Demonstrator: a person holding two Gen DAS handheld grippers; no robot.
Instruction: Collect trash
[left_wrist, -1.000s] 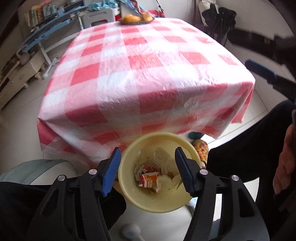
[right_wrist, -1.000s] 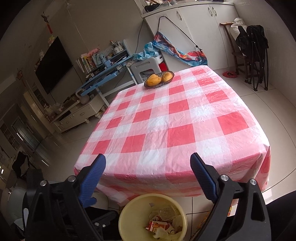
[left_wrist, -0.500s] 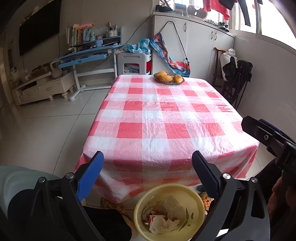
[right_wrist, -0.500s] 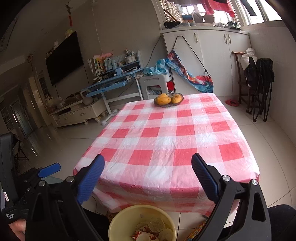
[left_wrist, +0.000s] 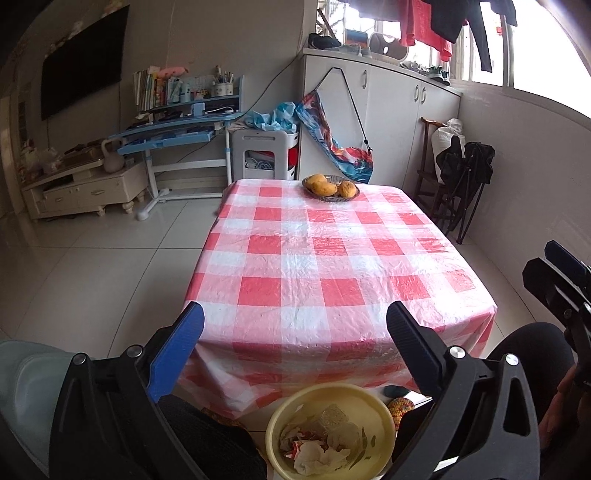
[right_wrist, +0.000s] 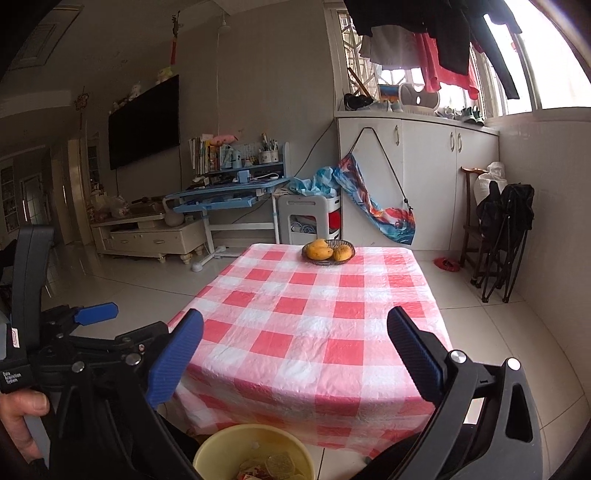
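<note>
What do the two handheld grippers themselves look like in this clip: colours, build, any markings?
Both match: the left gripper and right gripper have black plastic frames with silver screws and two angled fingers faced with ribbed blue pads. In the right wrist view, the left gripper's handle bears a small white-lettered label, too small to read surely.

Red-white checked tablecloth (left_wrist: 325, 266); yellow bin (left_wrist: 330, 430).

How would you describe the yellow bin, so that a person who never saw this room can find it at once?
Start from the table with the red and white checked plastic cloth. On the floor below its near edge stands a round pale yellow plastic bin. Unlike the dark shallow fruit bowl at the far end, it holds crumpled paper and wrappers.
</note>
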